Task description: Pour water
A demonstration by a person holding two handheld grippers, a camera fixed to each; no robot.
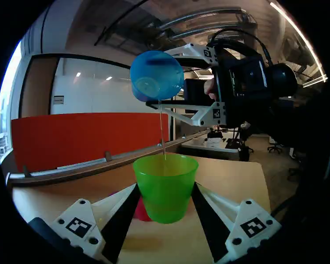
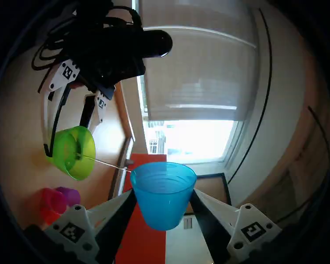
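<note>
The left gripper (image 1: 166,190) is nearest, with its two fingers pressed on either side of the green cup (image 1: 166,176). It holds this cup upright over the desk (image 1: 235,176). I judge that the cup is kept upright and level so that its open mouth makes a steady target.

Directly above the green cup, and well apart from it, the right gripper (image 2: 164,200) clamps the blue cup (image 1: 157,75) between both fingers. It has tipped the blue cup far over, with the mouth turned down toward the green cup. A thin stream of water (image 1: 162,127) falls from the blue rim straight into the green cup, so the pouring is under way and the blue cup is not yet empty.

The height makes the stream long, and a small sideways drift of either cup could send it past the green rim. How full the green cup is, I cannot tell clearly through its wall.

Just behind the green cup, lower down, a pink cup (image 2: 50,204) and a purple cup (image 2: 70,193) stand on the desk, clear of the stream.
</note>
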